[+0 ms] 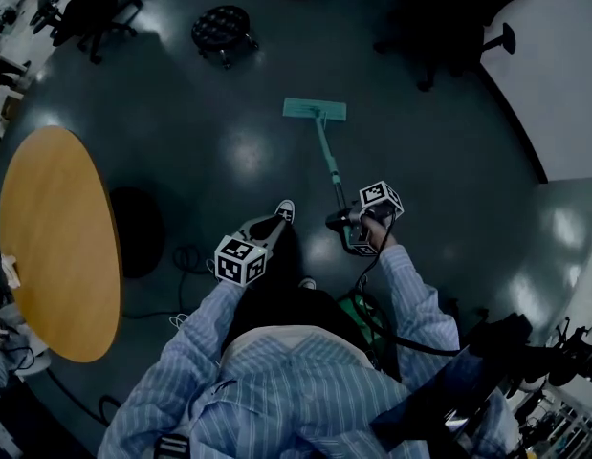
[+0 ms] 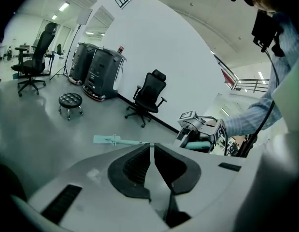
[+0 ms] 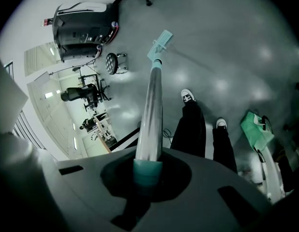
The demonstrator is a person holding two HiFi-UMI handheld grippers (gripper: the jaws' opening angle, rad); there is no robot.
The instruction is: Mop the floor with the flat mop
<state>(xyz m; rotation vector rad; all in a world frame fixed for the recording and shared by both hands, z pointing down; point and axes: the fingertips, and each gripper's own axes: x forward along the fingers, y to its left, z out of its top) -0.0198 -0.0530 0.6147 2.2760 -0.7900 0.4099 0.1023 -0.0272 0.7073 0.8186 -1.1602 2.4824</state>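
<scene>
The flat mop lies with its teal head (image 1: 315,110) flat on the dark floor ahead of me, its handle (image 1: 328,156) running back to my right gripper (image 1: 345,222). That gripper is shut on the handle's teal grip end (image 3: 148,172); the silver pole (image 3: 153,105) runs away from it down to the mop head (image 3: 160,43). My left gripper (image 1: 276,221) is held lower left, apart from the mop, its dark pads (image 2: 139,166) pressed together with nothing between them. From the left gripper view the mop head (image 2: 108,139) and the right gripper (image 2: 195,125) show beyond.
A round wooden table (image 1: 56,242) stands at the left. A black stool (image 1: 222,31) and office chairs (image 1: 449,22) are ahead. Cables (image 1: 186,259) lie on the floor near my feet (image 1: 286,210). A white wall (image 1: 563,75) bounds the right side.
</scene>
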